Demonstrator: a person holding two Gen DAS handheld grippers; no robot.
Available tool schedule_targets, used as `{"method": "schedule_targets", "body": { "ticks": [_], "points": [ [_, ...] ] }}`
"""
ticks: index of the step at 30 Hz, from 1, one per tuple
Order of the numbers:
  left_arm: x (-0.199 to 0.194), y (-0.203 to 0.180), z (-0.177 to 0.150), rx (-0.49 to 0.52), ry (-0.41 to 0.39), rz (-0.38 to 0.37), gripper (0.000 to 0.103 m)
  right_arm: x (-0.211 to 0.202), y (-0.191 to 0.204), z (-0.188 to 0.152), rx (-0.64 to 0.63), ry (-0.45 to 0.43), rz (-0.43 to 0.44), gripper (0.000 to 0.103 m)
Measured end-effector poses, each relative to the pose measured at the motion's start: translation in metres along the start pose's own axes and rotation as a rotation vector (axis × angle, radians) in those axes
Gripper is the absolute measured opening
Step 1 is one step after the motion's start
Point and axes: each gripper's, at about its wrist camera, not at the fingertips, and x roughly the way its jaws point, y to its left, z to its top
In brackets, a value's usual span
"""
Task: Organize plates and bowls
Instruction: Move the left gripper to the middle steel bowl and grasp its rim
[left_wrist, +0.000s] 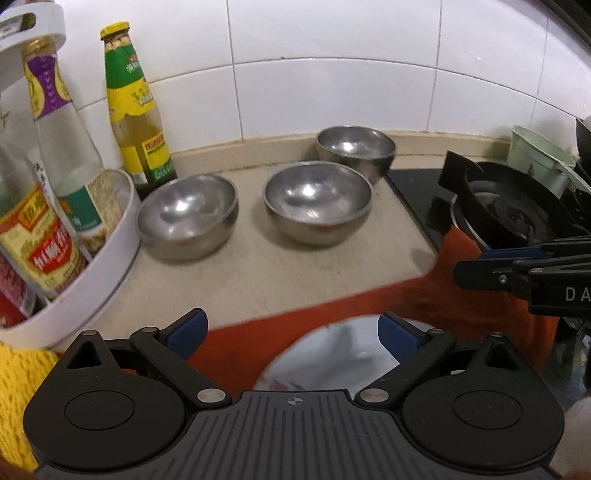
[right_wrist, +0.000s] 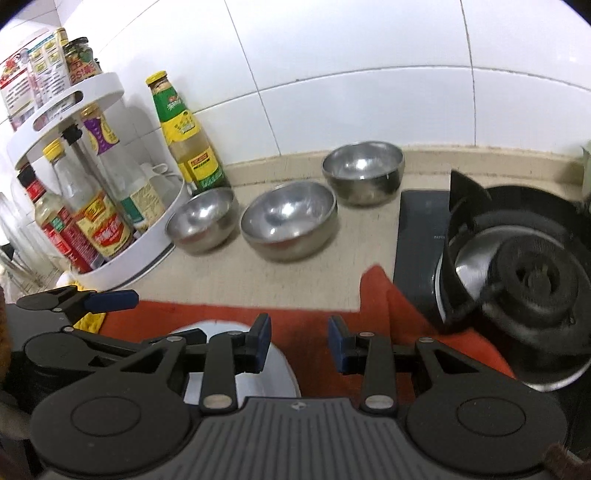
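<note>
Three steel bowls stand upright on the beige counter: a left bowl (left_wrist: 188, 218) (right_wrist: 201, 219), a middle bowl (left_wrist: 317, 201) (right_wrist: 290, 219) and a far bowl (left_wrist: 354, 147) (right_wrist: 364, 171) by the tiled wall. A white plate (left_wrist: 328, 354) (right_wrist: 282, 373) lies on an orange-red cloth (left_wrist: 258, 336) (right_wrist: 321, 325) at the counter's front. My left gripper (left_wrist: 291, 328) hangs over the plate with its jaws wide open and nothing between them. My right gripper (right_wrist: 300, 341) (left_wrist: 476, 264) is open by a narrow gap, just right of the plate, with only cloth showing between its pads.
A white two-tier rack (left_wrist: 110, 243) (right_wrist: 147, 243) full of sauce bottles stands at the left, with a green-and-yellow bottle (left_wrist: 136, 122) (right_wrist: 188, 136) behind the left bowl. A gas burner (left_wrist: 517, 210) (right_wrist: 532, 280) takes up the right side. A yellow cloth (left_wrist: 18, 391) lies front left.
</note>
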Motion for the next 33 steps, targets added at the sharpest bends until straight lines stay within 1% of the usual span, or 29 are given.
{"method": "schedule_targets", "body": {
  "ticks": [3, 5, 8, 13, 19, 24, 26, 28, 31, 33],
  "points": [
    [0.006, 0.009, 0.010, -0.011, -0.005, -0.015, 0.101, 0.006, 0.004, 0.012, -0.013, -0.010, -0.011, 0.032],
    [0.013, 0.014, 0.018, -0.029, 0.006, -0.035, 0.101, 0.012, 0.004, 0.022, -0.013, -0.008, -0.010, 0.032],
    [0.026, 0.020, 0.031, -0.054, 0.017, -0.063, 0.101, 0.024, -0.001, 0.038, -0.002, 0.010, -0.033, 0.032],
    [0.045, 0.024, 0.048, -0.096, 0.031, -0.099, 0.100, 0.046, -0.012, 0.062, 0.019, 0.026, -0.044, 0.032],
    [0.074, 0.022, 0.062, -0.112, 0.074, -0.110, 0.100, 0.081, -0.028, 0.083, 0.060, 0.068, -0.054, 0.032],
    [0.093, 0.022, 0.069, -0.137, 0.090, -0.112, 0.099, 0.104, -0.036, 0.089, 0.074, 0.102, -0.046, 0.032],
    [0.098, 0.022, 0.072, -0.139, 0.090, -0.101, 0.099, 0.112, -0.039, 0.091, 0.082, 0.115, -0.039, 0.032],
    [0.101, 0.022, 0.073, -0.143, 0.087, -0.097, 0.097, 0.118, -0.042, 0.092, 0.095, 0.121, -0.030, 0.032],
    [0.107, 0.024, 0.076, -0.162, 0.088, -0.113, 0.093, 0.128, -0.043, 0.093, 0.109, 0.134, -0.016, 0.032],
    [0.115, 0.023, 0.077, -0.158, 0.112, -0.109, 0.087, 0.135, -0.043, 0.094, 0.110, 0.150, -0.008, 0.032]
  ]
}}
